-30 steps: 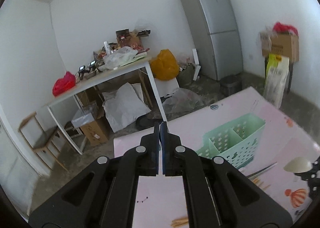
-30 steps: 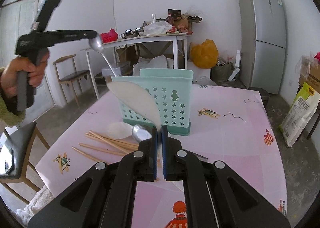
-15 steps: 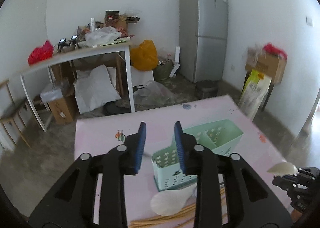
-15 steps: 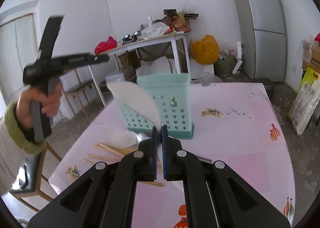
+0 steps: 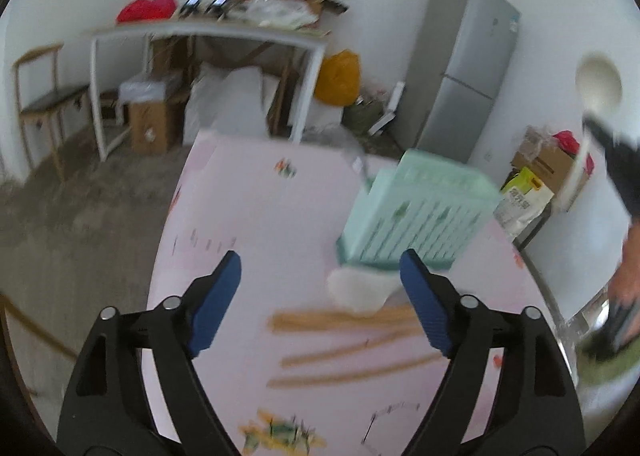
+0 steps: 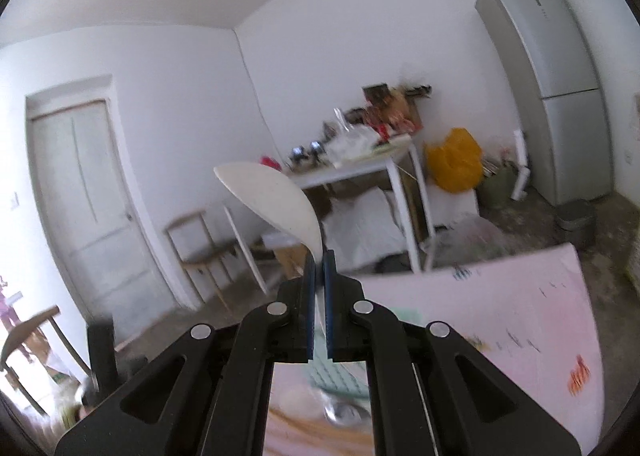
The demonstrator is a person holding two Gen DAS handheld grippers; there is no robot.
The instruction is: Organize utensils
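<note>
Right gripper [image 6: 319,268] jaws pinch a white rice paddle [image 6: 272,204]; left gripper [image 5: 320,276] jaws are opening, empty, above chopsticks [image 5: 340,322].

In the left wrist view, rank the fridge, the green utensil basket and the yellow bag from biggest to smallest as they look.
1. fridge
2. green utensil basket, nearly as big only because it is nearer
3. yellow bag
</note>
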